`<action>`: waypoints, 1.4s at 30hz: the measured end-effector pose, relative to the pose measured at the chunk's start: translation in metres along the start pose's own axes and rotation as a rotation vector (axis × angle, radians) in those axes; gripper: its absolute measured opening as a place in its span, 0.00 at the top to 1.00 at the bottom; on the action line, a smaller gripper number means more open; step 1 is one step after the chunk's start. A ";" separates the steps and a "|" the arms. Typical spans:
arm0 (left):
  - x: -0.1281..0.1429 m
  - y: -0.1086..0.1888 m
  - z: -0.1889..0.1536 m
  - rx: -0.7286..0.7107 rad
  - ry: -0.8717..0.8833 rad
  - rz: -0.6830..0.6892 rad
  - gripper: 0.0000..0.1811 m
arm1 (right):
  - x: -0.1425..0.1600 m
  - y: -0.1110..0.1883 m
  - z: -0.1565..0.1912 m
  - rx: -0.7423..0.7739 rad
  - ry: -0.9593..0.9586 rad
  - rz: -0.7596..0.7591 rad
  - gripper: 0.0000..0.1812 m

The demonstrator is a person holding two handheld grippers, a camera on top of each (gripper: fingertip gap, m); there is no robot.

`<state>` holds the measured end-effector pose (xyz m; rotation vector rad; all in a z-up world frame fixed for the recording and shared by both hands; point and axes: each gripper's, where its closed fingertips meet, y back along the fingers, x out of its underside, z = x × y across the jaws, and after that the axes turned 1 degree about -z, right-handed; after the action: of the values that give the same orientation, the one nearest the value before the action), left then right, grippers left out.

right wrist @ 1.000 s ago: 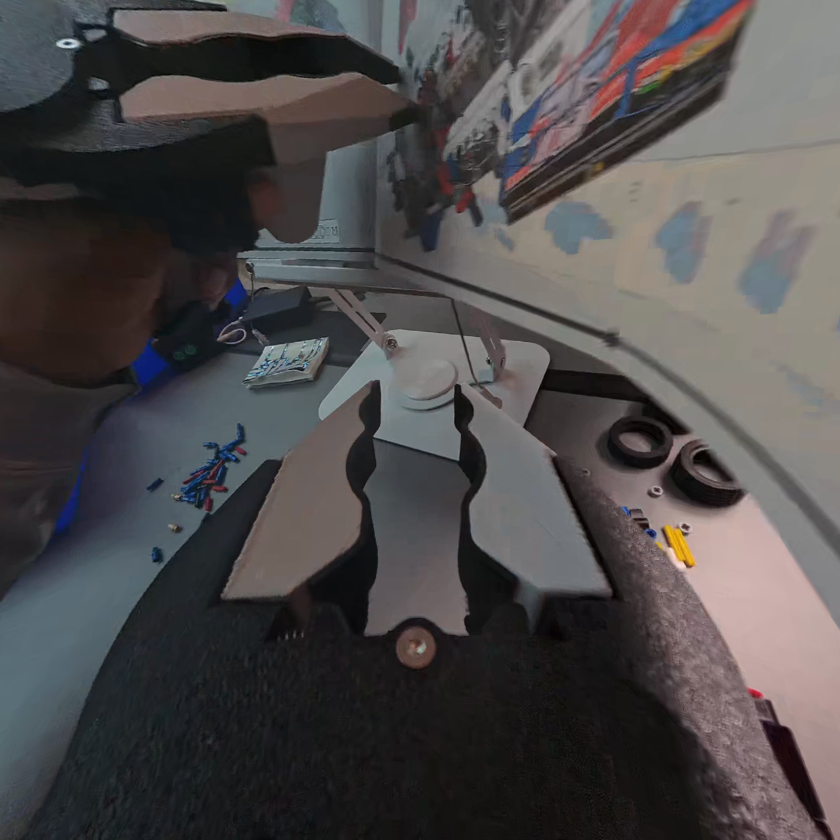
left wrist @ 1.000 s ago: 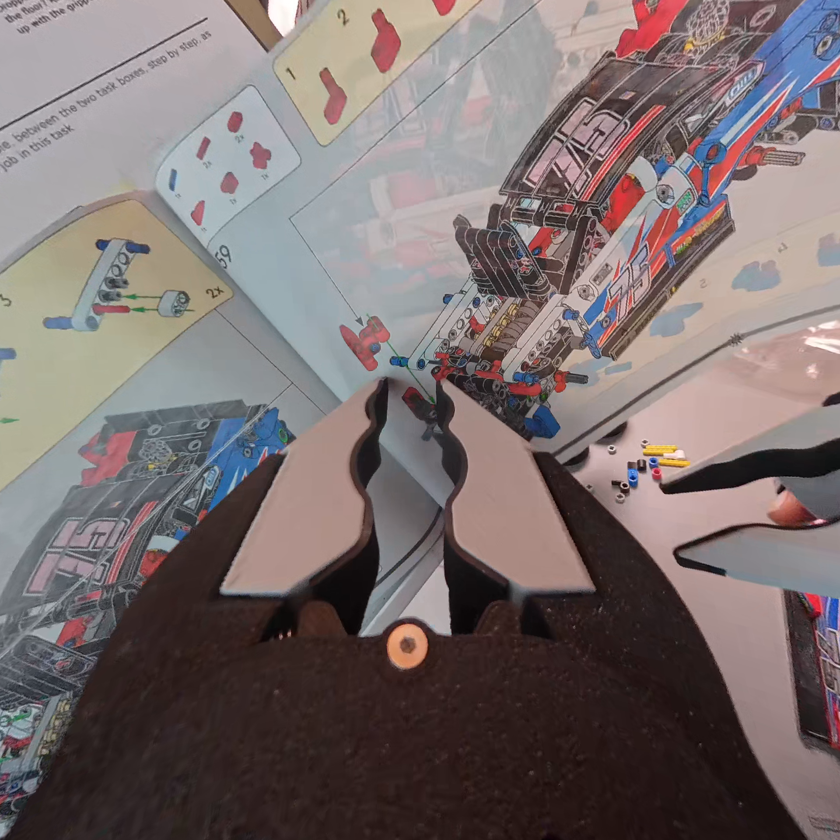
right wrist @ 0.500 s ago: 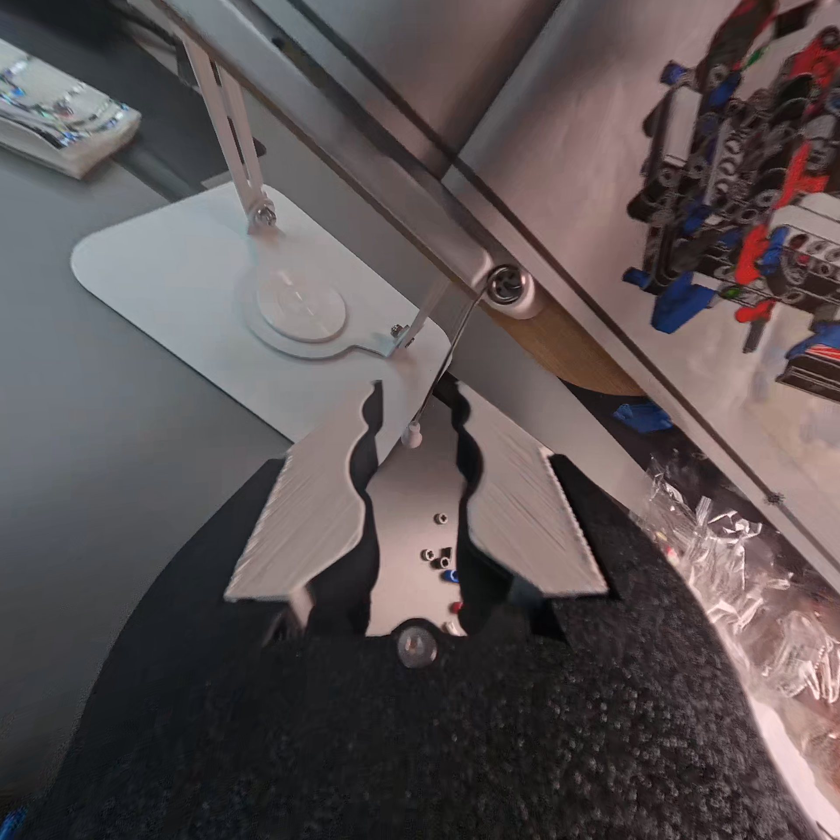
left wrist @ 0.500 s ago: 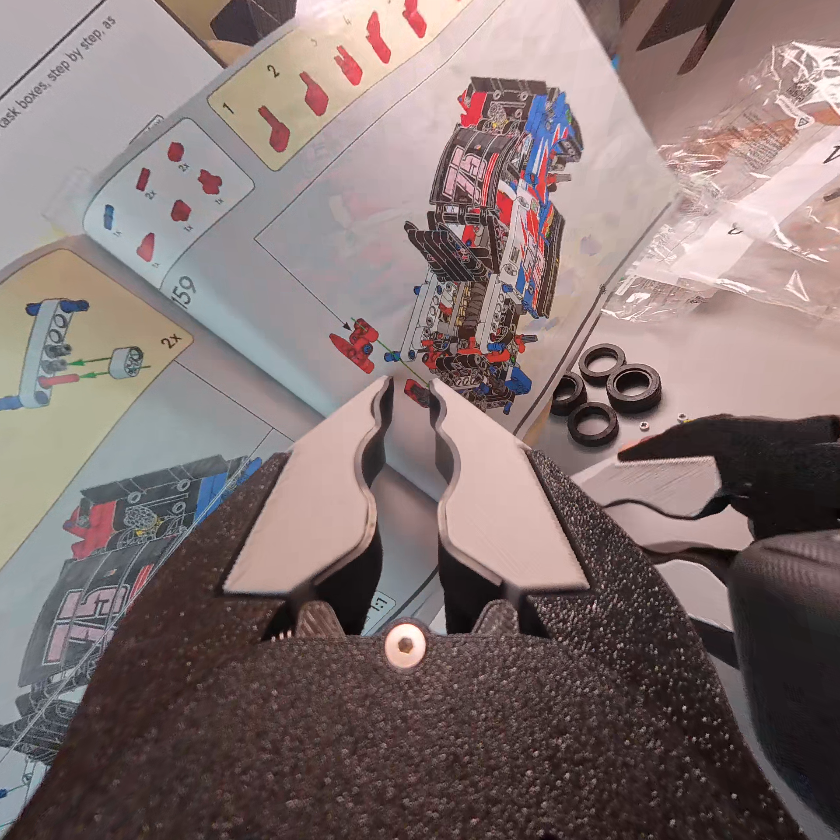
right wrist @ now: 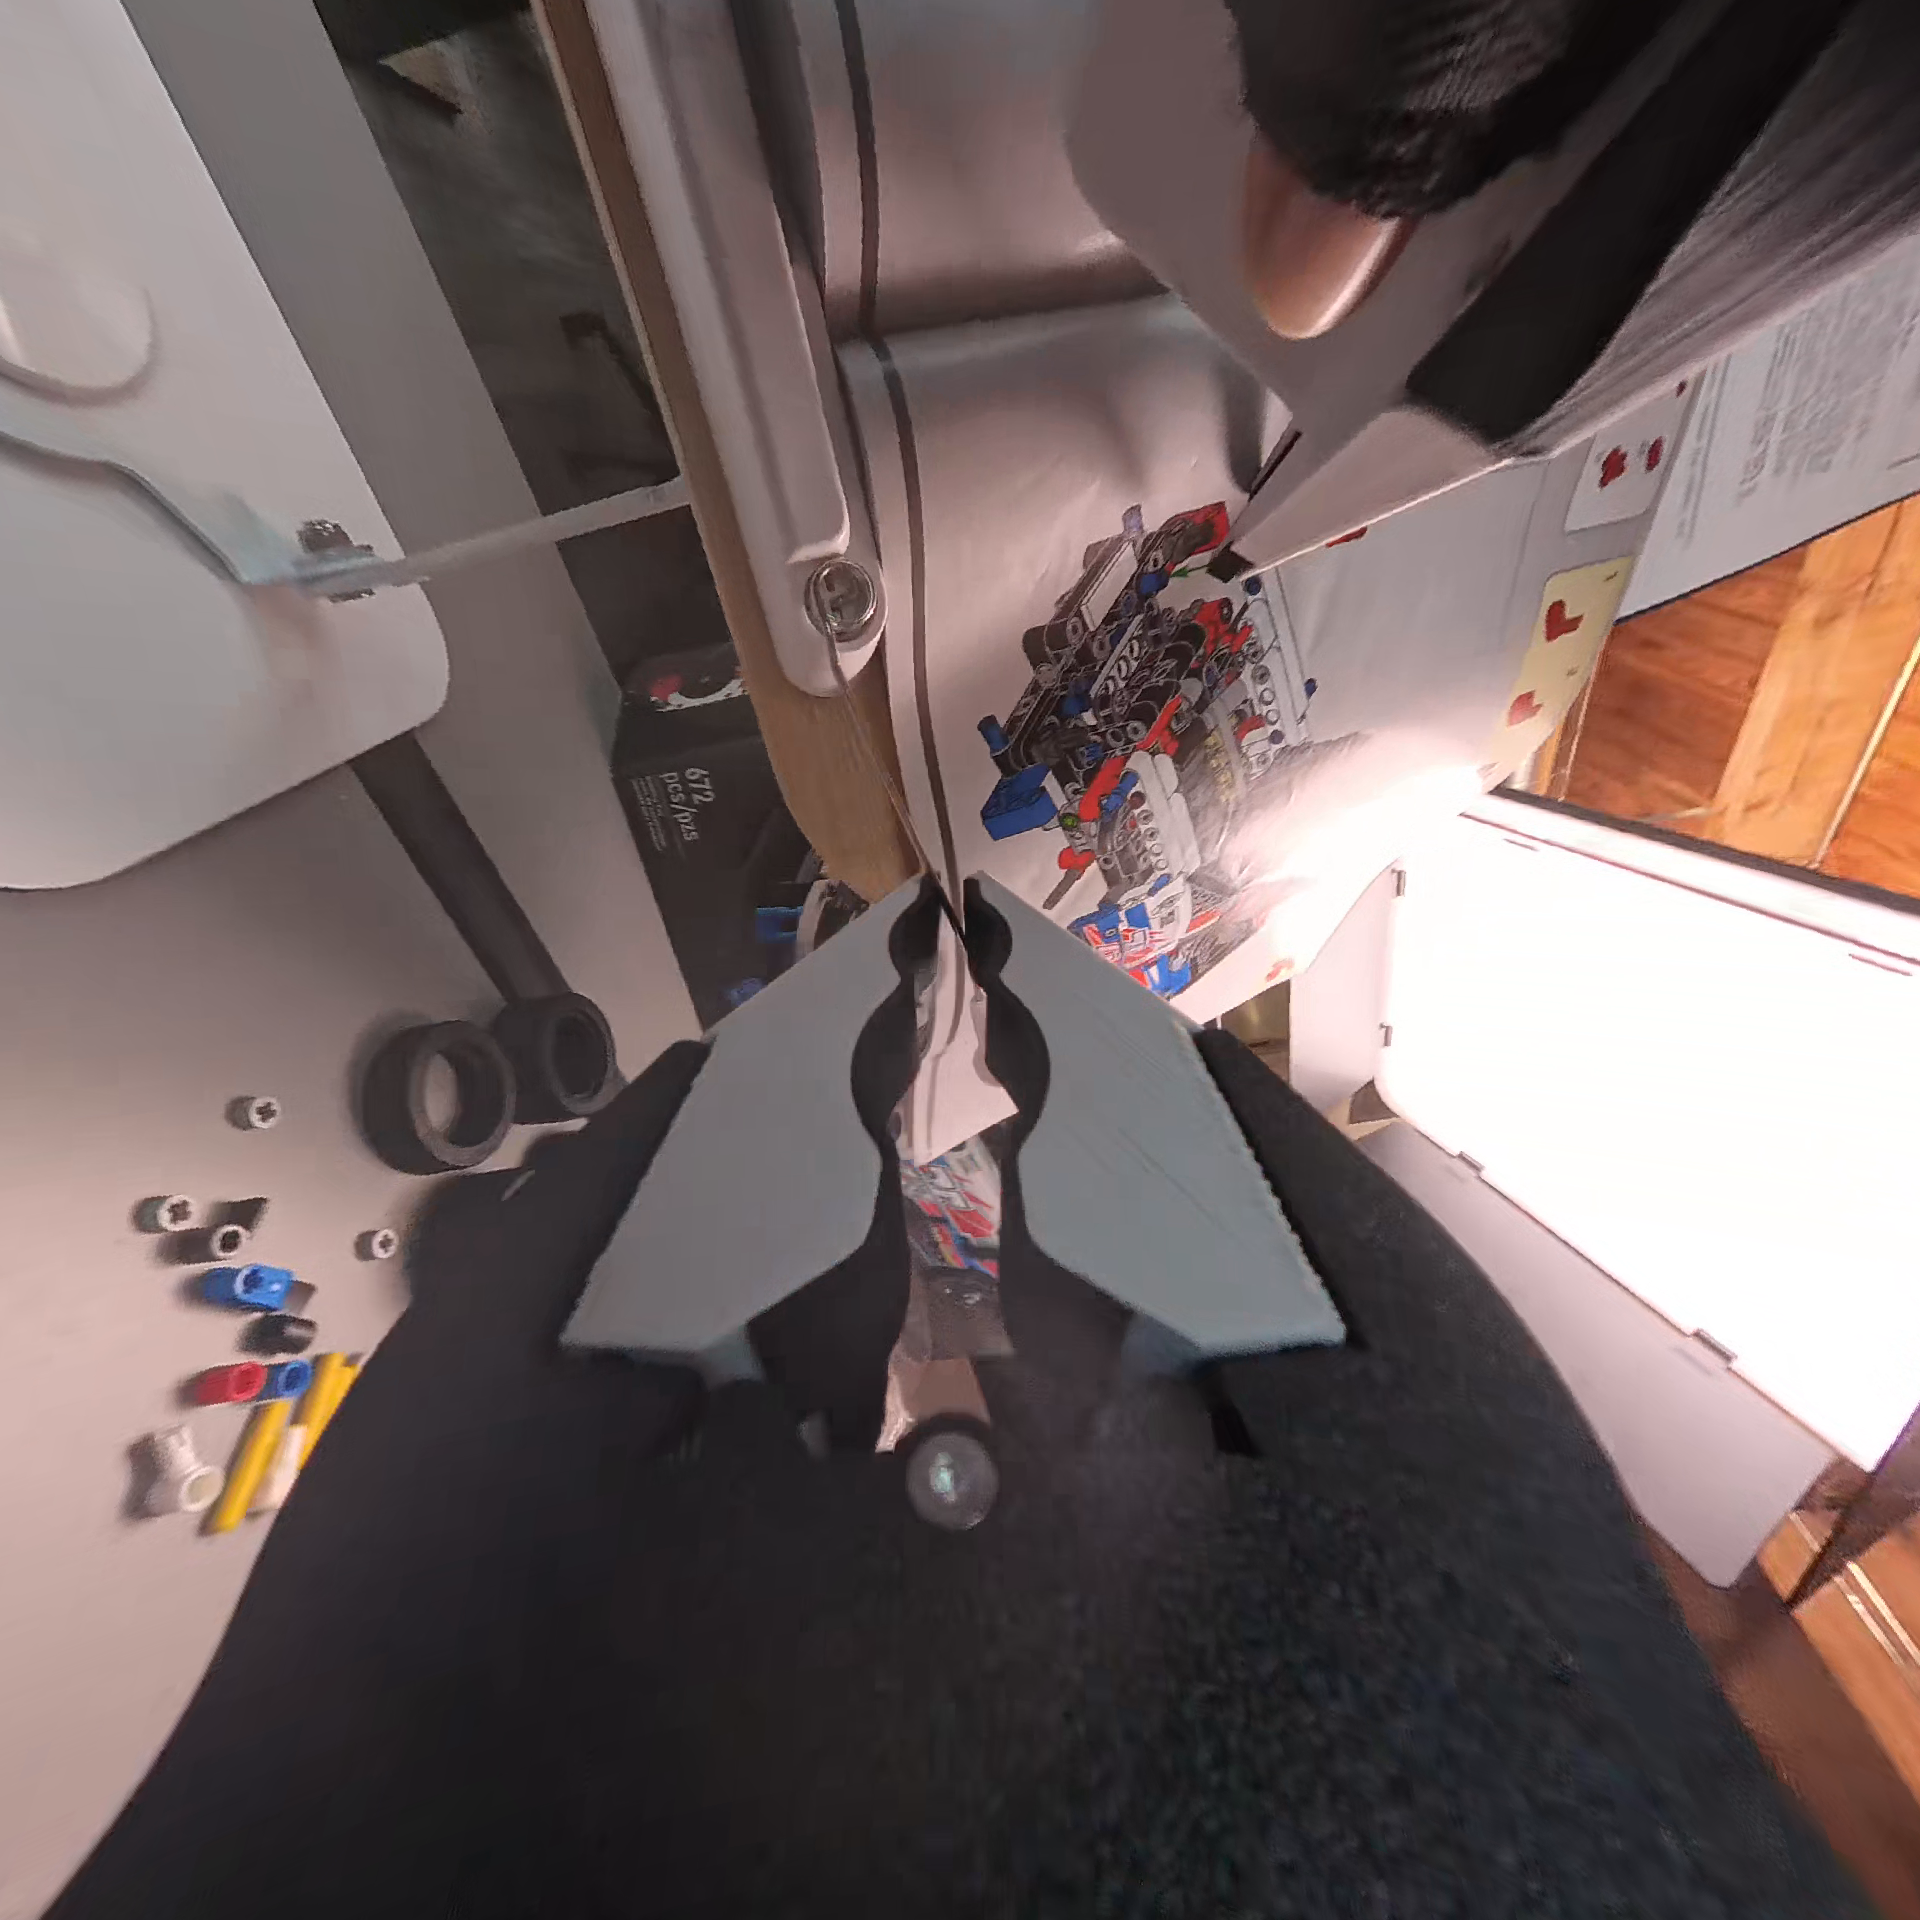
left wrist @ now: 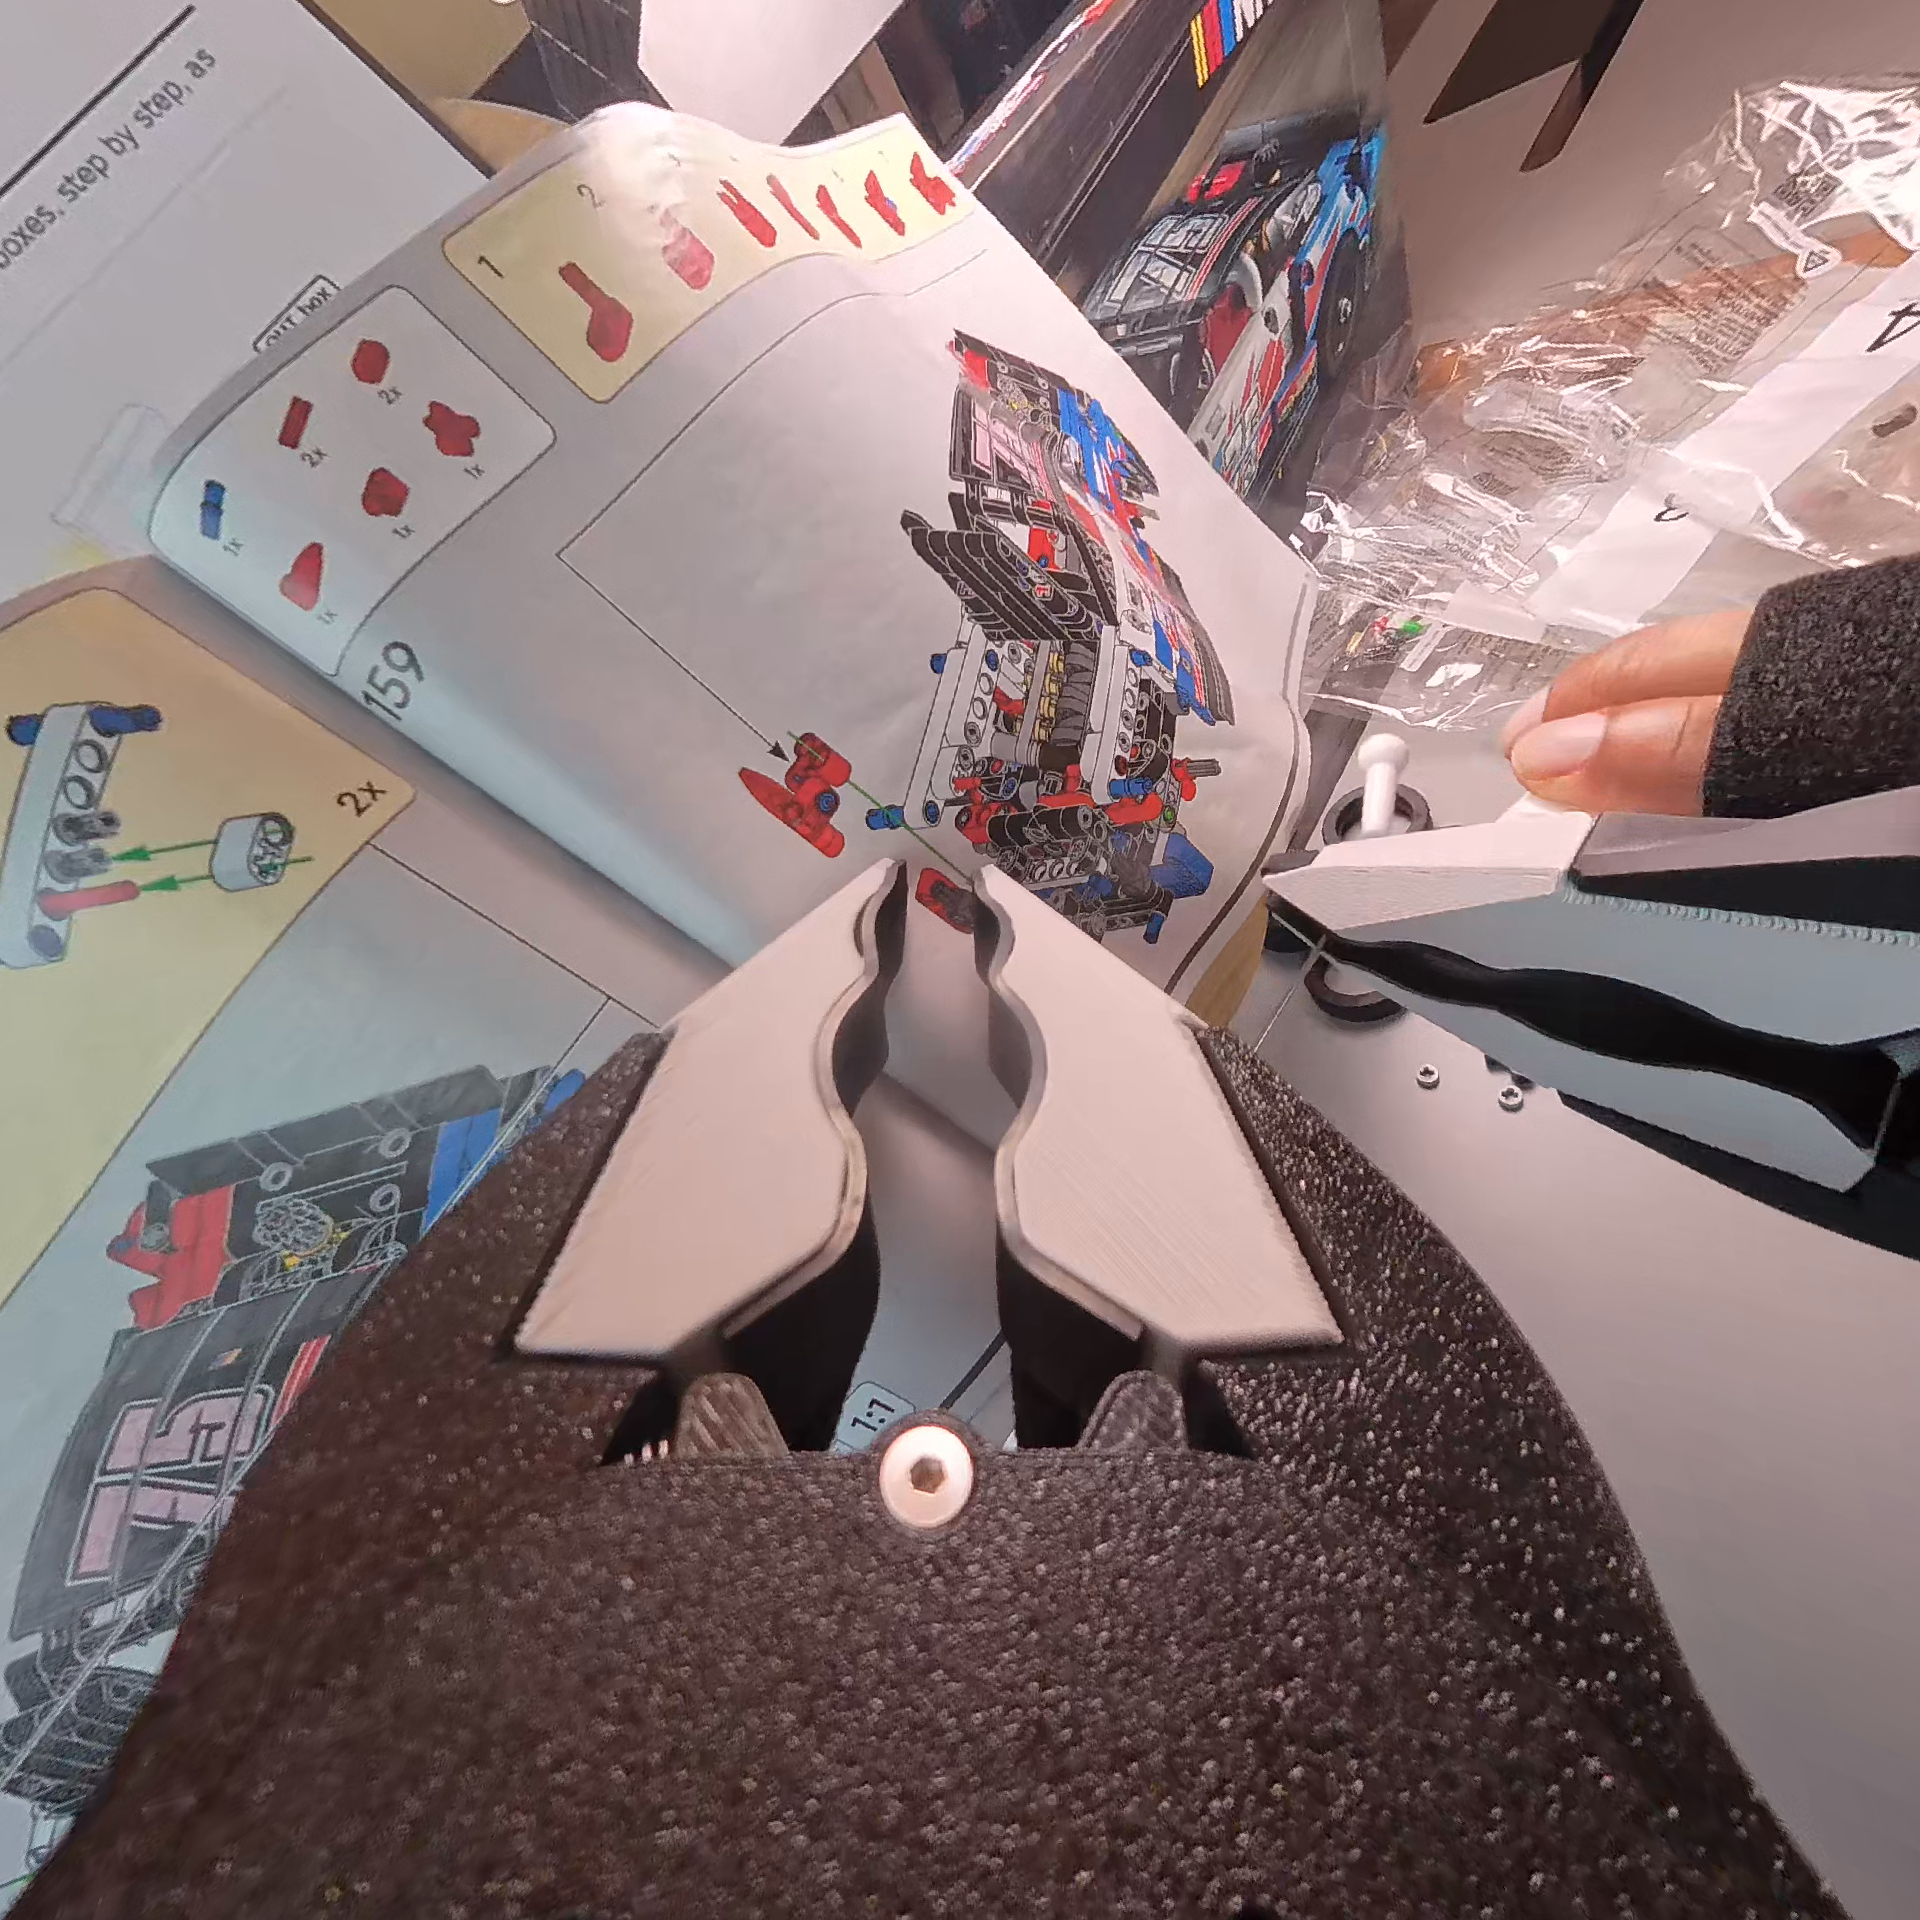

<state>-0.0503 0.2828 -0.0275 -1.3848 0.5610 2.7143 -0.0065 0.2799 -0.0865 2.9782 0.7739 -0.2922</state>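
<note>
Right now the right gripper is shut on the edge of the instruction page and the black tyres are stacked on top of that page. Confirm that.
Not quite. The right gripper is shut on the edge of the instruction page, but the black tyres lie on the grey table, beside the page, not on it. The right wrist view shows this.

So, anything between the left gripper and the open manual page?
Nothing visible. The left gripper has its tips right at the manual page; the right gripper pinches that page's edge off to the side.

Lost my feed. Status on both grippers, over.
Left gripper open over the instruction booklet. Right gripper shut on the booklet's page corner. Black tyres and loose pins beside.
</note>
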 end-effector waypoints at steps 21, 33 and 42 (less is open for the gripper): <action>-0.005 0.013 -0.009 0.051 -0.005 -0.056 0.89 | -0.005 0.004 -0.009 -0.367 -1.445 -0.143 0.70; 0.007 0.024 0.016 -0.003 0.072 -0.016 0.97 | -0.006 -0.004 -0.032 -0.224 -1.469 -0.166 0.98; 0.007 0.021 0.018 -0.003 0.111 -0.018 0.98 | -0.014 0.003 -0.063 -0.116 -1.341 -0.160 0.92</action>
<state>-0.0723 0.2680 -0.0170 -1.5404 0.5484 2.6380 -0.0063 0.2765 -0.0220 1.8581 0.7066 -1.8244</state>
